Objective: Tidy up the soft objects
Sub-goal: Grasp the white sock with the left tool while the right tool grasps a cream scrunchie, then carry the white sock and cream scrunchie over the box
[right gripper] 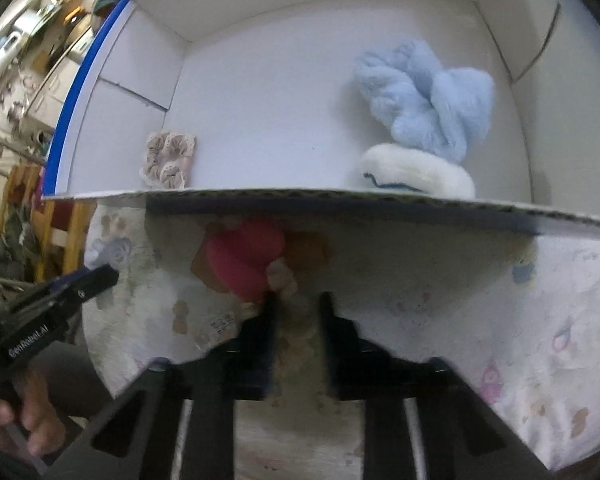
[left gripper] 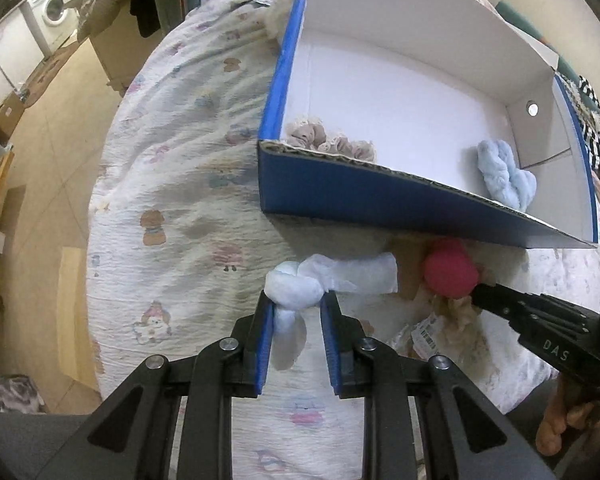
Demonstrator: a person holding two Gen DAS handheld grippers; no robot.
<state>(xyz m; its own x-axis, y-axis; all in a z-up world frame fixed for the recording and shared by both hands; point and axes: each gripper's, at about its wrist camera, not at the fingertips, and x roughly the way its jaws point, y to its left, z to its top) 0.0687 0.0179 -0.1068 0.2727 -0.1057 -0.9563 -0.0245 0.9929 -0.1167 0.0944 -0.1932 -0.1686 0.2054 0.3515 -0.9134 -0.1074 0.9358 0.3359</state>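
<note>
My left gripper (left gripper: 296, 300) is shut on a knotted pale-blue cloth (left gripper: 300, 286) with a white tail, held over the bed just in front of the box. The blue-sided cardboard box (left gripper: 380, 196) holds a beige lace piece (left gripper: 324, 140), a fluffy light-blue item (left gripper: 504, 172) and, in the right wrist view, a white fluffy item (right gripper: 416, 176). My right gripper (right gripper: 296, 300) is shut on a cream soft toy (right gripper: 284, 280) with a red cap (right gripper: 244, 256), just in front of the box's near wall. The right gripper also shows in the left wrist view (left gripper: 540, 316).
The box stands on a bed with a white cartoon-print cover (left gripper: 180, 200). A paper tag (left gripper: 424, 336) lies under the toy. Wooden floor (left gripper: 52, 128) and a washing machine (left gripper: 56, 8) lie beyond the bed's left edge. The left gripper shows in the right wrist view (right gripper: 60, 292).
</note>
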